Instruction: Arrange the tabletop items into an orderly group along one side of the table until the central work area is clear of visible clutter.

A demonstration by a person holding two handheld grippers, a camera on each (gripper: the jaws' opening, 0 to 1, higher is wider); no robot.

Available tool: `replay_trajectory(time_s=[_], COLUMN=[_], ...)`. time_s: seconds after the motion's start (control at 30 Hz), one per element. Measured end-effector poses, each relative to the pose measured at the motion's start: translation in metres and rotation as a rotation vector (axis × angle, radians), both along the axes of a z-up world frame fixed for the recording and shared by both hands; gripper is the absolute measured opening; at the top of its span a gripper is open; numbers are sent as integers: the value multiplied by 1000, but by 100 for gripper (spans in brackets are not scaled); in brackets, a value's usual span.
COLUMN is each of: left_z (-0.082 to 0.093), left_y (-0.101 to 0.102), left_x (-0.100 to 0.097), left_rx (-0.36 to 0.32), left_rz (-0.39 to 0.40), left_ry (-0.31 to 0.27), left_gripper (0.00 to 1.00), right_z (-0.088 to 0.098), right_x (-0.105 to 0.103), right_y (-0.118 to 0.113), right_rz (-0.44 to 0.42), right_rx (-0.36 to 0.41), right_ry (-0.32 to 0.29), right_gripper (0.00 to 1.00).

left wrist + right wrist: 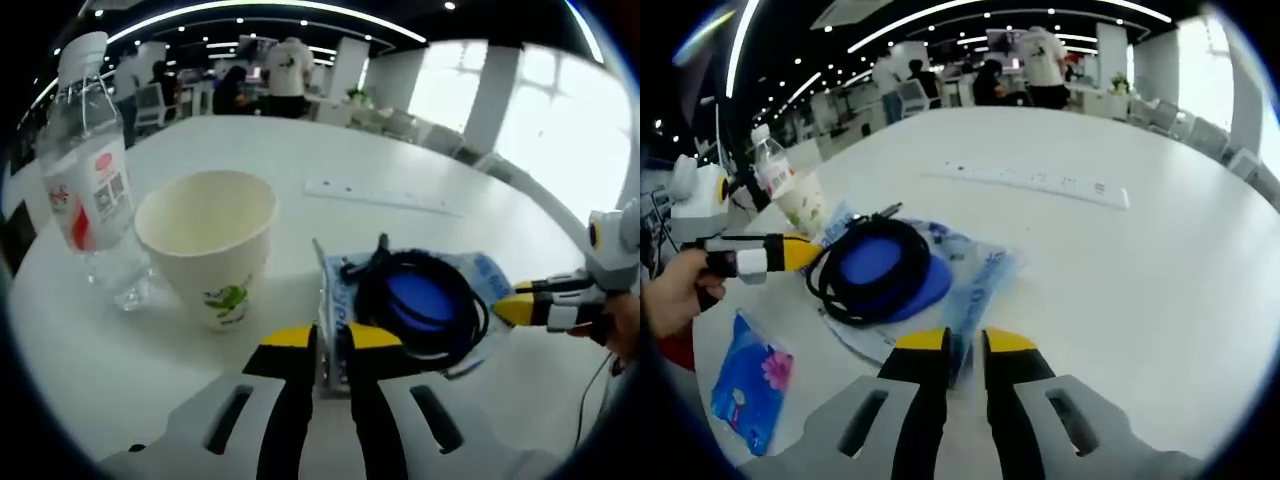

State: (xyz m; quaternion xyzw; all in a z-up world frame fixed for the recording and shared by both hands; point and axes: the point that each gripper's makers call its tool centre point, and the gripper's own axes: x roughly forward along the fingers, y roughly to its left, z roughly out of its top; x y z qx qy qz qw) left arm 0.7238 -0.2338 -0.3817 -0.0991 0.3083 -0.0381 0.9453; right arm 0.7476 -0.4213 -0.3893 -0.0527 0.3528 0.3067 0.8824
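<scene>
Both grippers (332, 340) (967, 345) pinch one plastic bag (975, 280) holding black cable coil (870, 270); one paper cup (210, 240), one water bottle (85, 160) beside it, one blue packet (745, 385) near table (1140, 280) edge

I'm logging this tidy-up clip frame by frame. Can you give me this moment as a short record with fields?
surface: white table
left gripper: jaws nearly closed on the edge of the plastic bag
right gripper: jaws nearly closed on the bag's opposite edge
on the bag: blue disc ringed by a coiled black cable
beside the bag: paper cup, water bottle, both upright
loose: blue tissue packet
further back: white power strip
</scene>
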Motion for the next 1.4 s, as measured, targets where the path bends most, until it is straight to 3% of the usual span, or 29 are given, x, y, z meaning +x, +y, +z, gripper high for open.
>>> replay_trajectory(time_s=[0.07,0.1,0.3,0.6,0.77,0.97,1.4], left_z=[3,4,4,16,31,42,78], left_y=[-1,0,4,-15,-26,-36,-39], left_x=[0,0,-6,-25,-34,-45,-60], left_rx=[-4,5,30,72,43,44,70], left_rz=[-4,-8,-14,-105,-175,-245,-350], left_ry=[-6,-8,14,-5,-32,-41,-133], left_gripper=[11,12,22,32,41,60,89], right_z=[-1,-1,10,38,51,61,80], right_x=[-6,-6,-7,-8,-8,-10,-3], right_y=[5,4,-2,0,4,17,68], right_rz=[-42,-48,-73,-24,-4,46,188], right_rx=[96,103,129,119,133,125,129], right_ry=[74,76,43,-48,-68,-88,-61], right_gripper=[31,36,48,63,67,71,76])
